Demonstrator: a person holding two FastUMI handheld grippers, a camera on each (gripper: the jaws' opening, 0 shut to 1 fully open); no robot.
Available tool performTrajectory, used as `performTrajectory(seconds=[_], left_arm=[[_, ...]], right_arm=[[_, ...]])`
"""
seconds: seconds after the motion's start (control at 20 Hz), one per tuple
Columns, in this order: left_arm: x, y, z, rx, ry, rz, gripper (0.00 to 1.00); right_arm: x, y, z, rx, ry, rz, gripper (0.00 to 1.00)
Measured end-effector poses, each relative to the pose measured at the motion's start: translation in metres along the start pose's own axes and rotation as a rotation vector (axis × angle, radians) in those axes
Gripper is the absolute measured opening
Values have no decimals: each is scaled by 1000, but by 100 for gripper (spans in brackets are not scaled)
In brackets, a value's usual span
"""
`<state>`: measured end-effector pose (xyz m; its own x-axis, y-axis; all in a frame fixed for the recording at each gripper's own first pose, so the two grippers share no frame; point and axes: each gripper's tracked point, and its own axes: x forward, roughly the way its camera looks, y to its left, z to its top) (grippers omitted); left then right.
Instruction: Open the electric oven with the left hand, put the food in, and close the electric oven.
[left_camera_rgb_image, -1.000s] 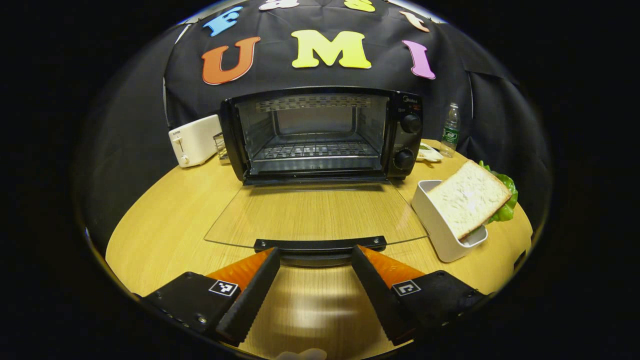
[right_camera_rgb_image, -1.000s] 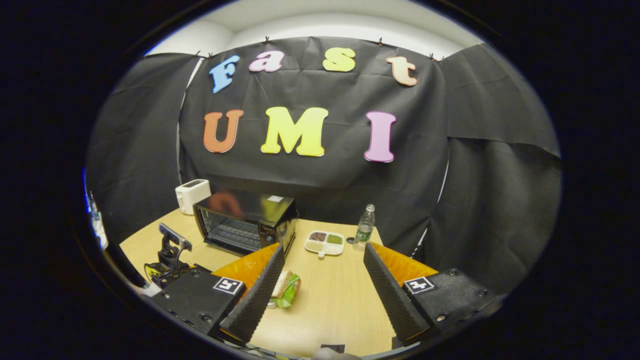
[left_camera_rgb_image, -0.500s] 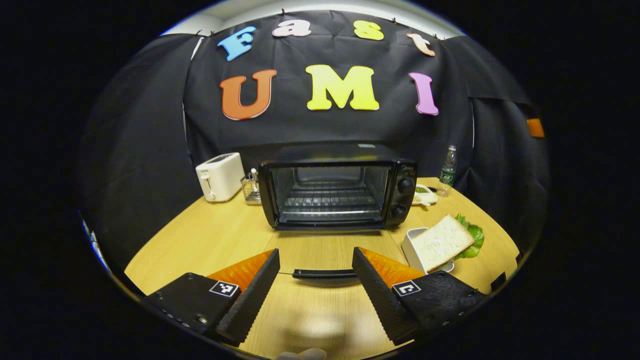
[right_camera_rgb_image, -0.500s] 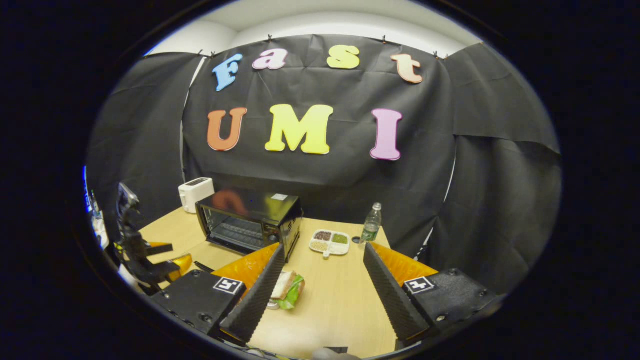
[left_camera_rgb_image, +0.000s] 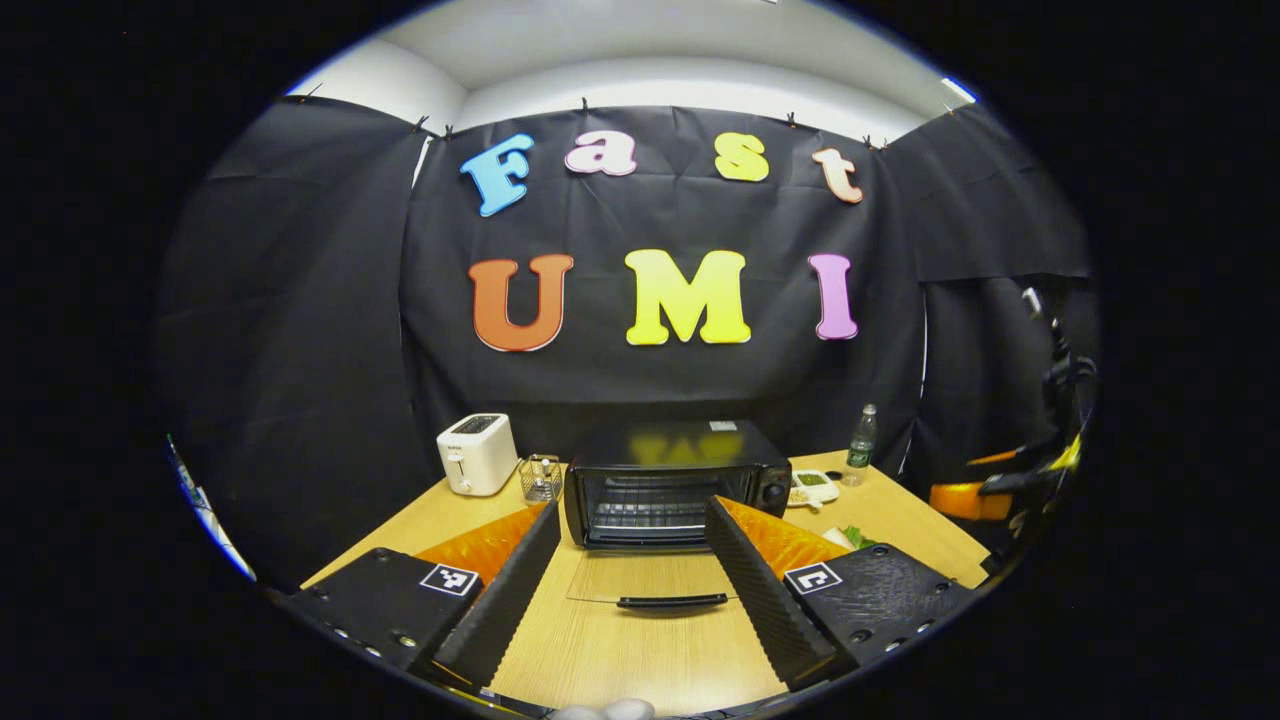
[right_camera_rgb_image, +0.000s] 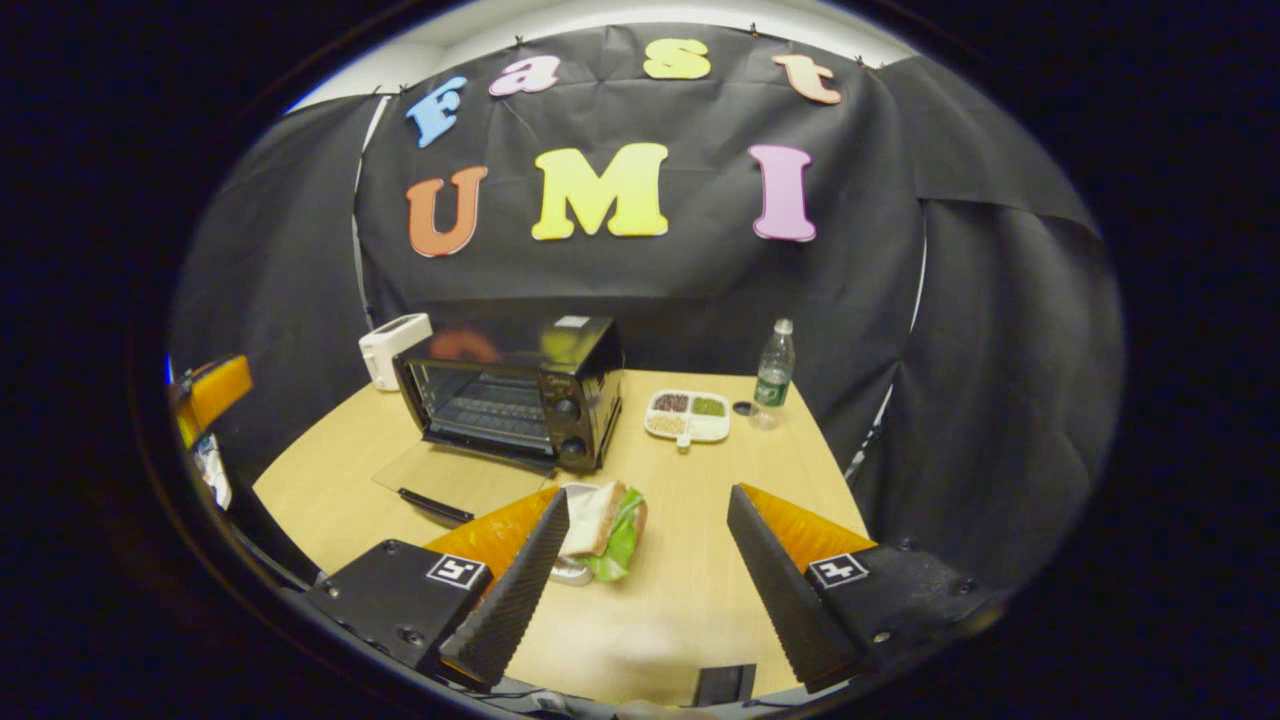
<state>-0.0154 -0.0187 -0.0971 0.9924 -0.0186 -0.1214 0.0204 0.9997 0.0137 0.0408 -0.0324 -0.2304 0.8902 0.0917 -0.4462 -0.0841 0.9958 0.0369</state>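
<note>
Black cloth walled the booth behind a wooden table (right_camera_rgb_image: 700, 590) that filled the lower half of both views; on it, left of centre in the right gripper view, stood the oven (right_camera_rgb_image: 515, 395), black, its glass door (right_camera_rgb_image: 445, 480) folded down flat onto the tabletop with the dark handle (right_camera_rgb_image: 435, 506) at its near edge, the wire rack bare inside; in the left gripper view the same oven (left_camera_rgb_image: 675, 485) sat at lower centre, door (left_camera_rgb_image: 650, 578) down and handle (left_camera_rgb_image: 672, 602) lying between the fingers but well short of them. The left gripper (left_camera_rgb_image: 625, 580) hung above the table with its jaws spread wide and nothing between them; the right gripper (right_camera_rgb_image: 645, 570) was likewise spread apart and empty. A white toaster (right_camera_rgb_image: 395, 347) stood behind the oven toward the left of the frame; a small wire basket (left_camera_rgb_image: 541, 478) sat between toaster and oven. The sandwich (right_camera_rgb_image: 605, 520), bread with green lettuce, leaned in a white holder (right_camera_rgb_image: 572, 570) just in front of the oven's right corner, low in the frame beside the right gripper's left finger, apart from it. A divided dish (right_camera_rgb_image: 688, 414) of grains lay right of the oven; a water bottle (right_camera_rgb_image: 774, 370) stood beside it, its cap (right_camera_rgb_image: 743, 408) on the table between them.
</note>
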Motion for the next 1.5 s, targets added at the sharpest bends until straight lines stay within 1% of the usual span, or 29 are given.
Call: performTrajectory(seconds=[0.15,0.2,0.25,0.35,0.5,0.55,0.6,0.65,0.85,0.9,0.95,1.0,1.1,1.15,1.2,1.35,1.4,1.45,1.5], left_arm=[[-20,5,23,6,-54,3,95],[-24,7,27,4,-61,2,96],[-28,9,29,-1,-66,6,96],[-35,11,32,-13,-65,9,95],[-37,22,36,-14,-70,38,95],[-37,22,36,-16,-66,42,96],[-37,23,36,-17,-63,50,96],[-37,24,36,-14,-59,54,95],[-33,24,39,-1,-54,82,95],[-31,21,41,-5,-53,85,95],[-28,20,41,-6,-54,95,96],[-24,20,41,-7,-50,105,96],[-21,17,38,-16,-41,120,96],[-18,16,37,-19,-33,127,96],[-17,14,37,-20,-28,131,95],[-12,9,35,-17,-20,144,95],[-10,8,35,-18,-18,146,95],[-9,6,35,-20,-16,147,95],[-9,5,35,-20,-13,148,95]], right_arm=[[15,5,-26,23,56,10,98],[20,6,-32,23,66,13,100],[27,9,-40,22,87,19,97],[40,15,-49,37,113,42,97],[65,19,-60,66,159,70,97],[73,18,-65,69,178,69,100],[81,18,-69,80,201,77,96],[90,23,-71,98,219,100,96],[125,22,-76,137,287,132,94],[130,25,-77,149,296,156,93],[134,28,-78,155,317,174,99],[138,28,-78,161,330,188,92],[145,31,-78,161,349,219,91],[147,33,-78,169,362,234,87],[150,36,-77,182,374,259,86],[152,40,-76,234,407,308,72],[151,42,-74,263,417,329,71],[151,44,-74,291,426,340,65],[151,45,-71,311,425,348,62]])
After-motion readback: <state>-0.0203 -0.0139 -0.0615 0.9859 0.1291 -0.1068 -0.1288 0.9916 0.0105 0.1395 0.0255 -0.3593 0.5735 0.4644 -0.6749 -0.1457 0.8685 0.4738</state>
